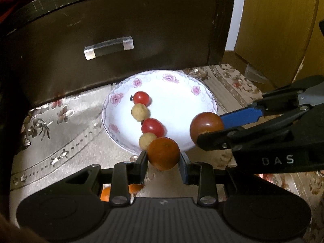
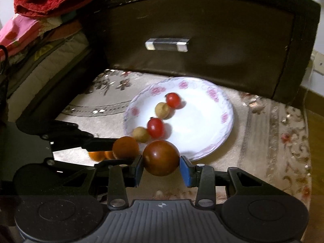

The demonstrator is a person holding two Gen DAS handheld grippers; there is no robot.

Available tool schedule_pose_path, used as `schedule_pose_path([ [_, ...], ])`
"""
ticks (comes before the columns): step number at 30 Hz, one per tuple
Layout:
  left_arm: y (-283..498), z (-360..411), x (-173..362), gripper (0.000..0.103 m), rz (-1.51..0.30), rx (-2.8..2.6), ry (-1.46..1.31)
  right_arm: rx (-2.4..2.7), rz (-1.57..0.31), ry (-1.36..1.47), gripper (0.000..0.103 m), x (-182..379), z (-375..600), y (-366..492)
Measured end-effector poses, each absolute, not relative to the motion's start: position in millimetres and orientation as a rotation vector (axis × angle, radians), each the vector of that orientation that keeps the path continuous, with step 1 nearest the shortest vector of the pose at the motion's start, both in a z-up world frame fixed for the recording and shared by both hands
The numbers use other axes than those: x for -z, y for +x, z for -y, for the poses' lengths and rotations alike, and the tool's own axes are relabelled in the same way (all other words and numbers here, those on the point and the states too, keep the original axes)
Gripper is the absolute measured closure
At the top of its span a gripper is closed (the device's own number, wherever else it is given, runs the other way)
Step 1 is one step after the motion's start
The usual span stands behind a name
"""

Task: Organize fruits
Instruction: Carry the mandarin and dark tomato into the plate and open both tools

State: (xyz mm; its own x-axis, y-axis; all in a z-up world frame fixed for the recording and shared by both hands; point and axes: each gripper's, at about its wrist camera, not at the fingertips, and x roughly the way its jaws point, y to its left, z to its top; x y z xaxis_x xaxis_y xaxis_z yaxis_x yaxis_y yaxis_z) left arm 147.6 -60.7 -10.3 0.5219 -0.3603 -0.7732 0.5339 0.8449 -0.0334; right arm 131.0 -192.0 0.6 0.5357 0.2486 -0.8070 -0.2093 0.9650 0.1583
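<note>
A white floral plate (image 1: 182, 93) (image 2: 212, 121) holds a curved row of two red cherry tomatoes (image 1: 141, 98) (image 2: 173, 100) and two tan longans (image 1: 140, 112) (image 2: 162, 110). My left gripper (image 1: 163, 158) is shut on an orange fruit (image 1: 163, 154) at the plate's near rim; it also shows in the right wrist view (image 2: 126, 147). My right gripper (image 2: 161, 167) is shut on a dark red-brown tomato (image 2: 161, 158), which shows in the left wrist view (image 1: 206, 126) just right of the plate's rim.
A dark drawer front (image 1: 121, 30) (image 2: 202, 30) with a clear handle (image 1: 109, 47) stands right behind the plate. A floral cloth (image 1: 60, 131) covers the surface. More orange fruit (image 1: 105, 194) lies under the left gripper. Red cloth and bedding (image 2: 40, 10) lie far left.
</note>
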Motion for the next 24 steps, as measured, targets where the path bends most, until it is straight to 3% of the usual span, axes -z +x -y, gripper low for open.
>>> schedule_pose_path([
  [24,193.8,48.9,17.7,0.064,-0.851,0.432,0.14,-0.189,-0.999,0.074,0.068,25.3,207.2,175.7],
])
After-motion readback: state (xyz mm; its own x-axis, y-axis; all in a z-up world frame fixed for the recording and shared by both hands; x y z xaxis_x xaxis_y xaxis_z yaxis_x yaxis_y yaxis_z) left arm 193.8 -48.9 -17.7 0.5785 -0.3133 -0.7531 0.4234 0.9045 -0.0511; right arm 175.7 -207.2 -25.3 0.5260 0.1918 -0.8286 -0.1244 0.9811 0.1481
